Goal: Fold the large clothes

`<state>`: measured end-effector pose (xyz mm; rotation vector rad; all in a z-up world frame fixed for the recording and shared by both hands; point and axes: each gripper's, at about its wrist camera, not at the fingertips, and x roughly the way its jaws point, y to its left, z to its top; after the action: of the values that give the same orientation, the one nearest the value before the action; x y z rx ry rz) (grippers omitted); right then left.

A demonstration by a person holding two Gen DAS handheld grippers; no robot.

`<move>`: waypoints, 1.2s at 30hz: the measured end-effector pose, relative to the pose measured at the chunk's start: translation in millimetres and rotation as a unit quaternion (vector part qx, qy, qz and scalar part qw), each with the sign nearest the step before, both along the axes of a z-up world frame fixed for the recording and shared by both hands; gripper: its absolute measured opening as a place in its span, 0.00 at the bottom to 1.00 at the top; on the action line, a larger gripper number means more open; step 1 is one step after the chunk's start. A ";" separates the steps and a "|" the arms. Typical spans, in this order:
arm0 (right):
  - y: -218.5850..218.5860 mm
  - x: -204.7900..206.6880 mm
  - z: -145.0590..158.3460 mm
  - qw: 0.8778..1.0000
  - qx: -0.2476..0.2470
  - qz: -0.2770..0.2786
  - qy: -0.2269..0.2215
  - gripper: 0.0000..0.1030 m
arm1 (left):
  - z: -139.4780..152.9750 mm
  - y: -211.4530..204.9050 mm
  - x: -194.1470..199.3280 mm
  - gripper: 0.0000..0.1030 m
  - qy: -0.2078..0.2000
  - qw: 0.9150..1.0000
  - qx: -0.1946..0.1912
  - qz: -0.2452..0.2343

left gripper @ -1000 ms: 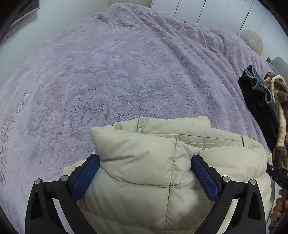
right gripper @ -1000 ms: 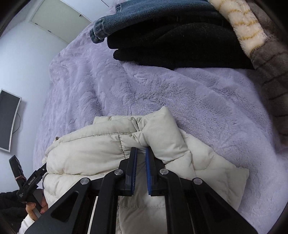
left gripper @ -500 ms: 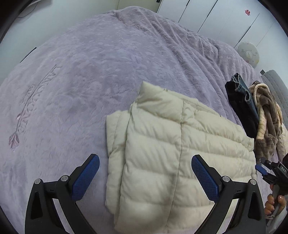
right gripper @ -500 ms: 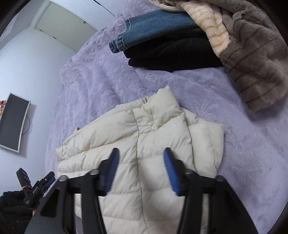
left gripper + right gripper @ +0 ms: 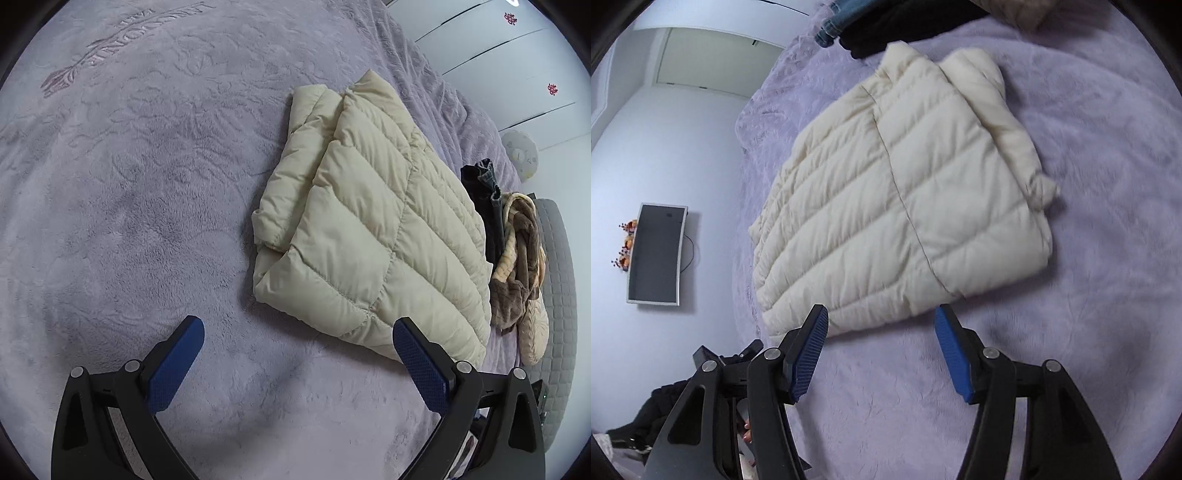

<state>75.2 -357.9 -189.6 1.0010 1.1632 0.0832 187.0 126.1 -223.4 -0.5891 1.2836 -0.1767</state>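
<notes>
Nearest me, the left hand-held gripper (image 5: 297, 356) and the right hand-held gripper (image 5: 881, 341) both hang wide apart and empty over the lilac bed (image 5: 147, 206), since the cream puffer jacket (image 5: 373, 221) beyond lies folded, apparently finished, near the pile of clothes (image 5: 517, 251).

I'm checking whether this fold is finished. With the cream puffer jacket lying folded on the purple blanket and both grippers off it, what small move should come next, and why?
Probably carry the puffer jacket toward the stack of folded clothes beside it. It lies as a compact bundle on the blanket, and the left gripper and right gripper are open and empty, the right's jaws having just opened.
</notes>
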 end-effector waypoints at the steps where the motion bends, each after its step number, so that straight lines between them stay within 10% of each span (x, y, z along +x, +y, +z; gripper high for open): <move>1: -0.1 -2.8 -6.7 1.000 0.004 -0.007 0.004 0.62 | -4.5 -2.2 2.1 1.00 0.002 1.000 -0.004 0.000; 18: -11.7 23.4 -83.5 0.974 0.175 -0.138 -0.034 0.68 | -29.5 -25.5 56.3 1.00 -0.020 0.997 -0.061 0.040; 21: -13.4 24.0 -90.5 0.966 0.199 -0.163 -0.034 0.66 | -28.4 -22.3 60.1 0.77 -0.020 0.998 -0.052 0.041; 26: -13.7 17.6 -89.7 0.959 0.219 -0.172 -0.047 0.26 | -17.8 -18.7 59.9 0.32 -0.034 0.997 -0.060 0.023; 36: -15.4 5.3 -80.0 0.961 0.219 -0.160 -0.049 0.21 | 10.9 -12.5 34.2 0.28 -0.046 0.997 -0.054 -0.010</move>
<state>80.6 -373.4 -269.6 1.5497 0.8955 0.1340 221.2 113.6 -212.5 -0.6527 1.1959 -0.2889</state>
